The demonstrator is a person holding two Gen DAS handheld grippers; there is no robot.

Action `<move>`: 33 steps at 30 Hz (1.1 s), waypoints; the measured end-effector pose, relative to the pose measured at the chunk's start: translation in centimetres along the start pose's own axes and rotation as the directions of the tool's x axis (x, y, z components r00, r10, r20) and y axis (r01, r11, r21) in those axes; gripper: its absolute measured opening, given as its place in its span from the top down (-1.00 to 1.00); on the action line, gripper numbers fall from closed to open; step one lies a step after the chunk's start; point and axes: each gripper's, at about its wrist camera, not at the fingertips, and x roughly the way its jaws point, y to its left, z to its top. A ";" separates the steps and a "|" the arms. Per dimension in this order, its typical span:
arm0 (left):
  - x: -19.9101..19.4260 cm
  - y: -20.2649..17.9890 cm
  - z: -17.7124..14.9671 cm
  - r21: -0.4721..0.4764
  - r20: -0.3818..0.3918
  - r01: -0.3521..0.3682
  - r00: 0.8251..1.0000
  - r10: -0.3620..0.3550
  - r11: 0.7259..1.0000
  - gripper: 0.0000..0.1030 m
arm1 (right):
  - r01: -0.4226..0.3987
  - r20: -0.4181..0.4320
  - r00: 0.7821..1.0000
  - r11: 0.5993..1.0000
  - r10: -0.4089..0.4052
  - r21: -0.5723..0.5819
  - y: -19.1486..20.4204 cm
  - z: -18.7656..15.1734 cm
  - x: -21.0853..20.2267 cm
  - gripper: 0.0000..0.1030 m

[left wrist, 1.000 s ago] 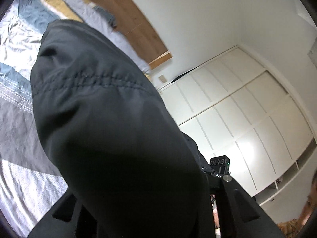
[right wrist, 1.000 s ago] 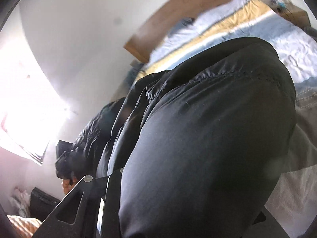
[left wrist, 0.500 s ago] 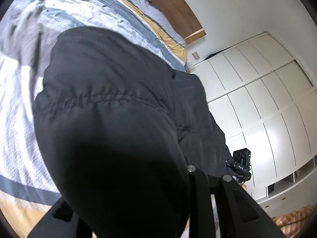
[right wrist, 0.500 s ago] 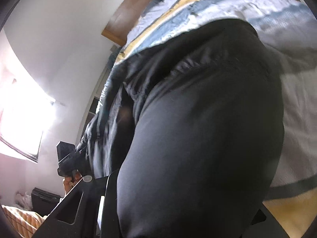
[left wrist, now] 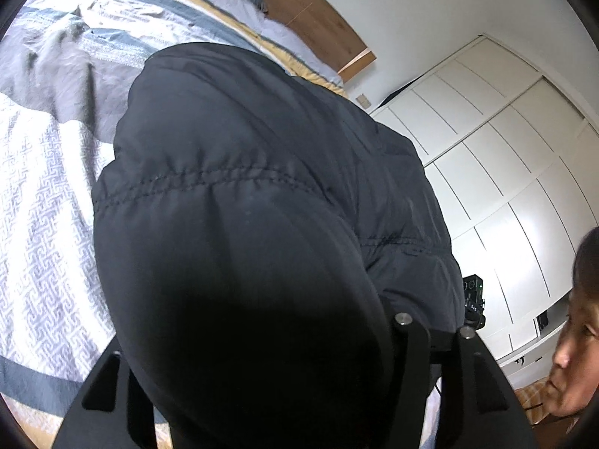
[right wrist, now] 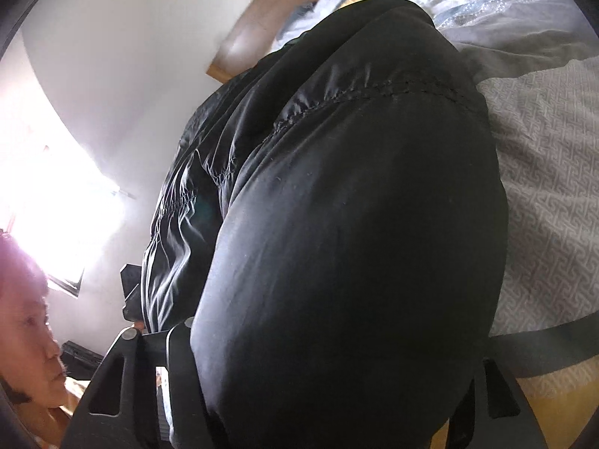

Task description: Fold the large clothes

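Lowered toward the bed (left wrist: 45,187), both grippers' jaws are opening around the jacket (left wrist: 243,224).

One black jacket (left wrist: 239,247), one bed (left wrist: 48,194) — two claws, one person (left wrist: 576,340).

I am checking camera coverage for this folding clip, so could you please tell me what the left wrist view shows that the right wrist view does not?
Only the left wrist view shows the white wardrobe doors.

Only the right wrist view shows the bright window.

Both show the black padded jacket filling the middle, lying between that view's own fingers as the jaws open, the patterned bedspread, the wooden headboard and the person at the edge.
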 end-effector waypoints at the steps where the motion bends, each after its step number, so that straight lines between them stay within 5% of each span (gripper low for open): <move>1: 0.2 -0.1 -0.1 0.001 0.007 0.002 1.000 -0.002 1.000 -0.16 | -0.005 0.007 1.000 1.000 0.005 -0.003 -0.5 -0.2 0.1 -0.25; 5: -0.6 0.3 -1.6 0.001 0.035 0.018 0.999 -0.018 1.000 -0.28 | -0.010 0.037 0.999 1.000 0.010 0.023 -2.8 -0.9 0.7 -0.65; 16: -0.3 1.3 -2.8 -0.016 0.079 0.038 0.996 -0.037 0.999 -0.38 | -0.055 0.097 0.994 0.998 0.054 0.015 -4.8 -2.5 0.9 -0.71; 23: -4.3 0.3 -3.0 -0.045 0.082 -0.071 0.994 0.074 0.996 -0.38 | 0.014 0.124 0.992 0.996 -0.025 0.092 -4.0 -4.0 -4.2 -0.74; 28: -10.4 0.1 -3.6 -0.119 0.155 -0.186 0.967 0.204 0.975 -0.38 | 0.108 0.158 0.978 0.976 -0.139 0.188 -3.5 -5.8 -8.4 -0.75; 31: -14.6 0.6 -4.2 -0.217 0.186 -0.301 0.921 0.342 0.928 -0.36 | 0.167 0.165 0.963 0.950 -0.215 0.266 -3.4 -7.2 -11.1 -0.75; 33: -16.7 0.0 -4.9 -0.251 0.201 -0.319 0.906 0.371 0.914 -0.36 | 0.221 0.150 0.951 0.933 -0.271 0.285 -2.4 -8.6 -12.3 -0.75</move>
